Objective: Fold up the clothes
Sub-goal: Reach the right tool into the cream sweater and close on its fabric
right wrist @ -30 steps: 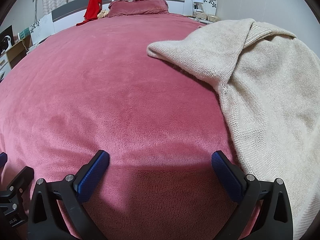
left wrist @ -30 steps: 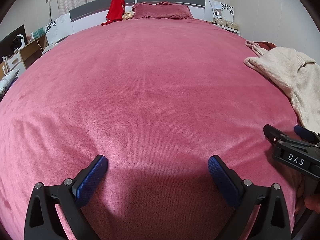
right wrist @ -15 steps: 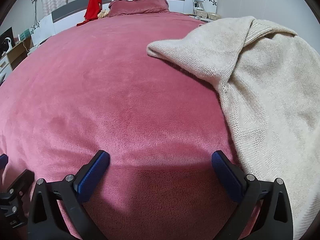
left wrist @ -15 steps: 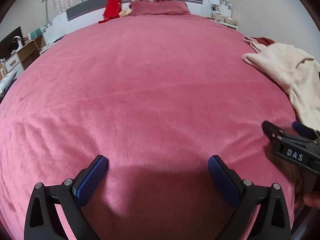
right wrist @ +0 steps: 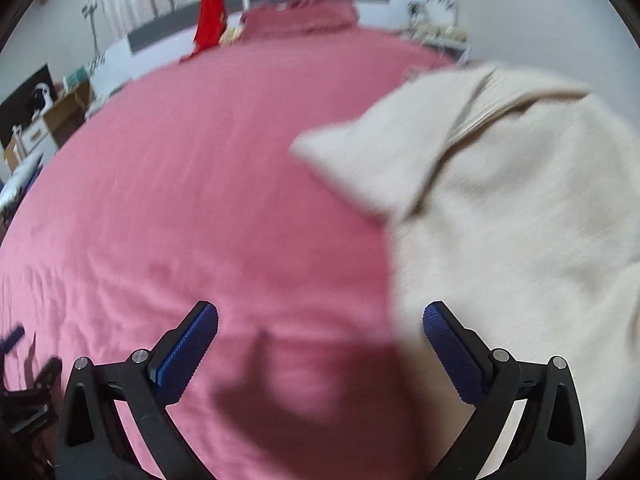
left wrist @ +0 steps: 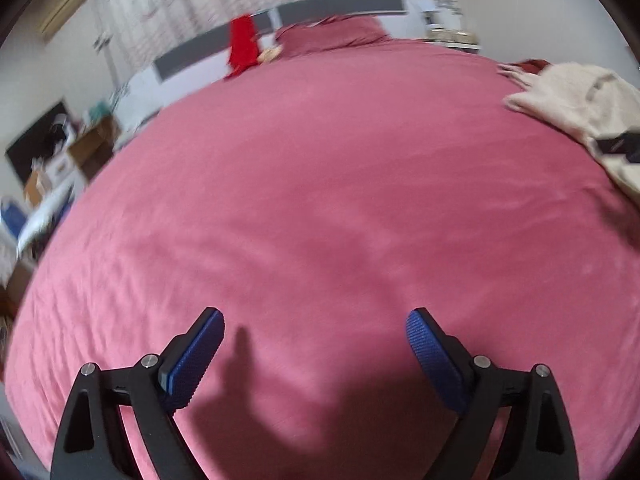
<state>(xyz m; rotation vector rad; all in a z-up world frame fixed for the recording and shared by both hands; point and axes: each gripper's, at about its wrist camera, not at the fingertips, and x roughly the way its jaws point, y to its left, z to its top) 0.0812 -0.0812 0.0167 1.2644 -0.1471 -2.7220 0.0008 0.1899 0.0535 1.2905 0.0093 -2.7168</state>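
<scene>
Your left tongs (left wrist: pixel 316 352) hang with blue pads spread wide apart and nothing between them, over a broad bare stretch of the pink bed (left wrist: pixel 320 184) that runs unobstructed up to the pillow (left wrist: pixel 332 36) and the red garment (left wrist: pixel 242 46) at the headboard. Your right tongs (right wrist: pixel 320 348) are equally wide apart and hold nothing, their right pad hovering over the near edge of the cream sweater (right wrist: pixel 500 216). The sweater lies crumpled along the bed's right side, a loose corner pointing toward the middle.
</scene>
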